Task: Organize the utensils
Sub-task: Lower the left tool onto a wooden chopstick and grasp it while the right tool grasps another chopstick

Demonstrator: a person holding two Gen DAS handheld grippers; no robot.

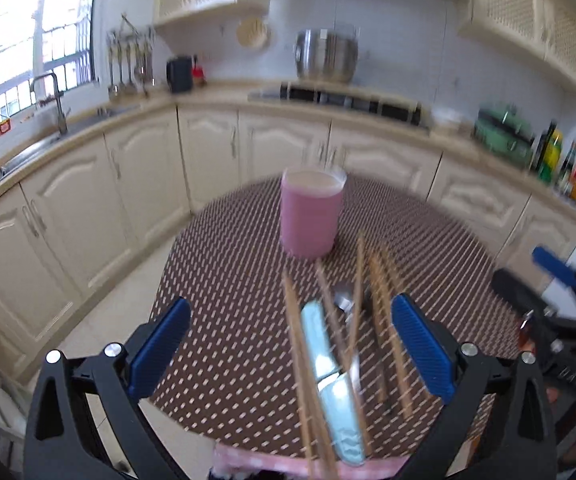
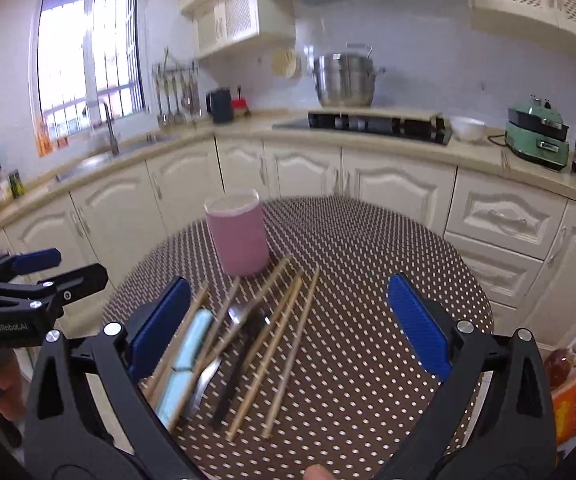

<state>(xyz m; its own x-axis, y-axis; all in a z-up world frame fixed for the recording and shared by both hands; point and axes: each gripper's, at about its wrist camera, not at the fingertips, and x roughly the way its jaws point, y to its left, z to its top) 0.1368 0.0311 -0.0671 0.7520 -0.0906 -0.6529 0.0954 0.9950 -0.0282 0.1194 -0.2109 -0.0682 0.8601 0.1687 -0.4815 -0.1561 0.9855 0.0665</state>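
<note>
Hovering nearest, above the table's near edge, the left gripper (image 1: 290, 344), blue pads spread wide and pinching nothing, with the utensil pile lying on the cloth between and beneath them. Hanging alongside, the right gripper (image 2: 288, 324), fingers likewise spread apart and holding nothing, its left pad (image 2: 160, 326) sitting over the pile's left edge. Lying just past the pads on the brown dotted tablecloth (image 2: 368, 320), a loose heap: wooden chopsticks (image 2: 284, 352) fanning out and crossing, a pale blue-handled knife (image 1: 330, 376) running lengthwise among them, a metal spoon (image 2: 244, 314) with its bowl pointing away, and a dark-handled utensil (image 2: 240, 364) beside it. Standing upright beyond the heap, near the tips of the chopsticks, a pink holder cup (image 2: 240, 236) with a pale rim. Blurring somewhat in the left wrist view. Running behind the table, cream cabinets under a counter (image 2: 368, 140) carrying a black cooktop (image 2: 368, 124), a steel pot (image 2: 344, 80), a green appliance (image 2: 536, 136) and a sink with faucet (image 2: 110, 128) below the window.
</note>
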